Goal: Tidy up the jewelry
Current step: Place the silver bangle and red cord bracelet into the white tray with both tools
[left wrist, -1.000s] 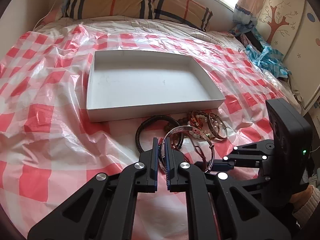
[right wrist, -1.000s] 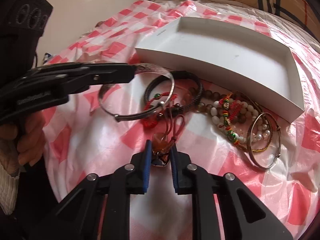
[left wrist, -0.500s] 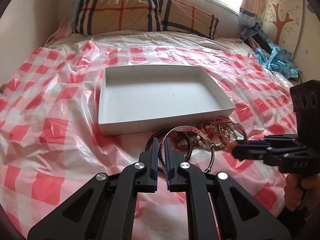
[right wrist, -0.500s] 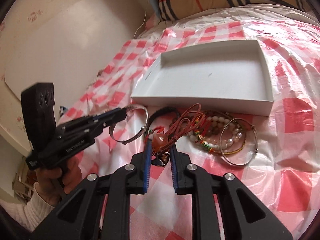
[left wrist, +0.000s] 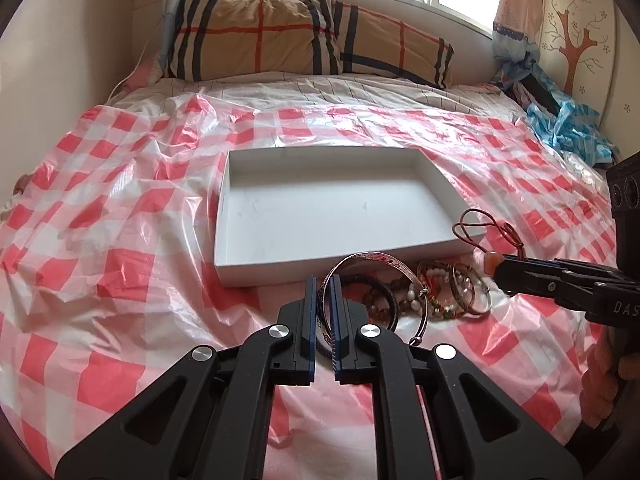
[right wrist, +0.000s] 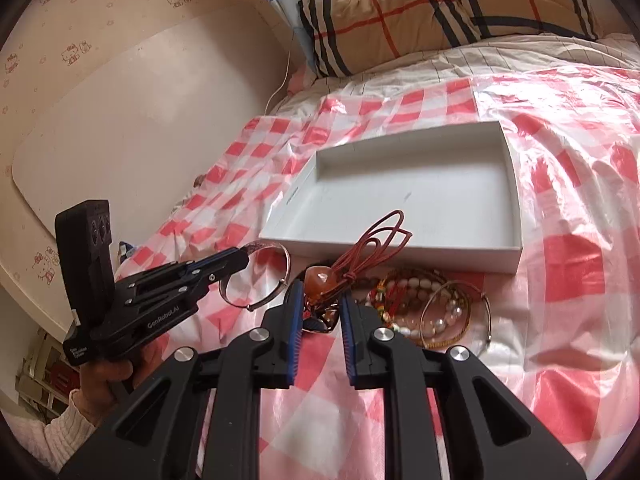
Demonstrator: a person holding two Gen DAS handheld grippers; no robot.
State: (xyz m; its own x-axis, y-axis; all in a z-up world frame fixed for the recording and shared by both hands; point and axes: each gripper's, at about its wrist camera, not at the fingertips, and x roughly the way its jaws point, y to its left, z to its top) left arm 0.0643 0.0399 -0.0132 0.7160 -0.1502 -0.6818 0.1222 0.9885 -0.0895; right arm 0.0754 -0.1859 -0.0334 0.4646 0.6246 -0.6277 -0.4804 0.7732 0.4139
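My left gripper is shut on a wide silver bangle, which it holds on edge just in front of the white box. The right wrist view shows that gripper and the bangle from the side. My right gripper is shut on an orange stone pendant. The pendant's red cord loops up over the box's near wall. A pile of bead bracelets and thin bangles lies on the sheet before the box. Nothing is in the box.
A red-and-white checked plastic sheet covers the bed. A plaid pillow lies at the head under the window. Blue plastic bags sit at the far right, and a wall runs along the left side. A hand holds the left gripper.
My right gripper has risen with the pendant, lifting it and its cord clear of the pile. The left gripper has tilted upward with the silver bangle still in it.
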